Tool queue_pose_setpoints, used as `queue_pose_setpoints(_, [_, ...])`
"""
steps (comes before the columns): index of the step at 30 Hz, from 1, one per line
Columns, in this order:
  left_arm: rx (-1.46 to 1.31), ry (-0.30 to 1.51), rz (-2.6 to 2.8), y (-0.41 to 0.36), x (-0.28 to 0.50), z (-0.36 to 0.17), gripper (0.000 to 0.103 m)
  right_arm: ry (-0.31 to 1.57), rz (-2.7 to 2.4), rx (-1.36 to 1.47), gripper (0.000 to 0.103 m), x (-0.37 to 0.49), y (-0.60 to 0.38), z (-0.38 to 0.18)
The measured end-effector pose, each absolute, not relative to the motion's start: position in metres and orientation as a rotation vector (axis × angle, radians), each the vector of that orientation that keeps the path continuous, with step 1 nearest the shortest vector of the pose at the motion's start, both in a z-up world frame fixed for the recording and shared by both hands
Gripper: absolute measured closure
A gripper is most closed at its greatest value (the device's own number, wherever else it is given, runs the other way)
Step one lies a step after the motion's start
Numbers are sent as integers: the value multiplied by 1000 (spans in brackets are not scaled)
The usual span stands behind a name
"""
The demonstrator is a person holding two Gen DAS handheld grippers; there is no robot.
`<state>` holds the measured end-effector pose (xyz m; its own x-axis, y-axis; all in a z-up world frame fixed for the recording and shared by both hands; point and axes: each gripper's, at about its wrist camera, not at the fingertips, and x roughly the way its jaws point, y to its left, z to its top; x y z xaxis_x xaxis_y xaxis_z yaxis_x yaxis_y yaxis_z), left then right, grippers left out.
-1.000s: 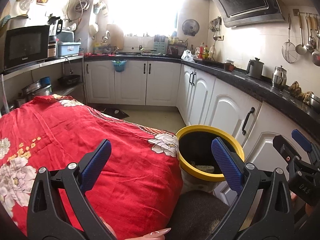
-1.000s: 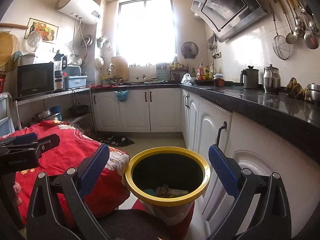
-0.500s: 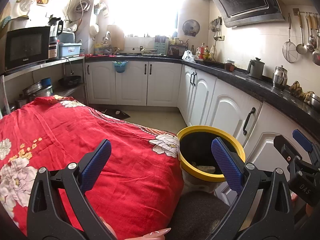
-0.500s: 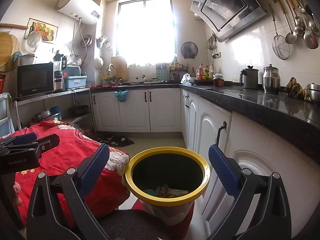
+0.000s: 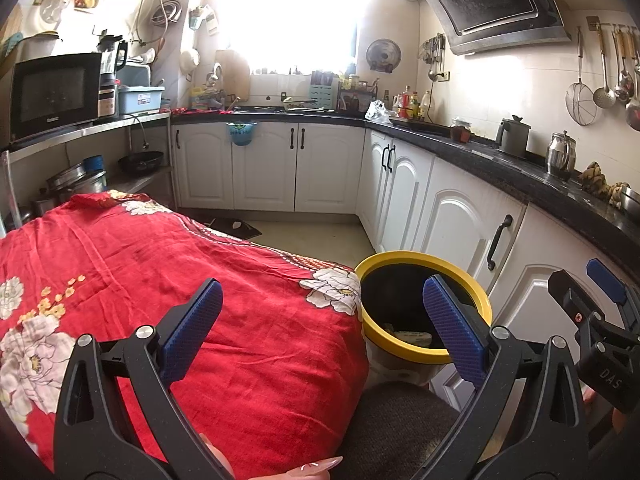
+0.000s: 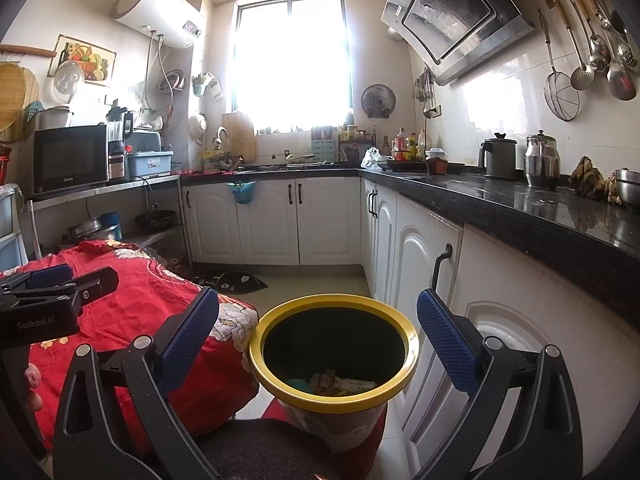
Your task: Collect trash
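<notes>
A yellow-rimmed trash bin (image 6: 334,352) stands on the floor beside the white cabinets, with some trash (image 6: 338,384) at its bottom. It also shows in the left wrist view (image 5: 420,312), next to the table's right edge. My right gripper (image 6: 318,334) is open and empty, held just above and in front of the bin. My left gripper (image 5: 322,326) is open and empty above the right end of the table covered with a red floral cloth (image 5: 160,280). No loose trash shows on the cloth.
White cabinets (image 6: 424,264) under a black counter (image 6: 520,208) run along the right, close to the bin. A dark stool seat (image 6: 264,448) lies below the grippers. A shelf with a microwave (image 5: 52,96) stands at left. A floor mat (image 5: 232,226) lies beyond the table.
</notes>
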<state>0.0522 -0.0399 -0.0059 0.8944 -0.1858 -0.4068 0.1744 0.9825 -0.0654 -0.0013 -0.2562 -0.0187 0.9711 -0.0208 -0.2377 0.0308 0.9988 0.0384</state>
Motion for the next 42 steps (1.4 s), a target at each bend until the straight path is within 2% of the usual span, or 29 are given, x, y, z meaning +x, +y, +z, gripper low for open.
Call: queue_pose_setpoints(42, [-17, 462, -193, -35, 57, -7, 11, 248, -19, 59, 6, -2, -259, -16])
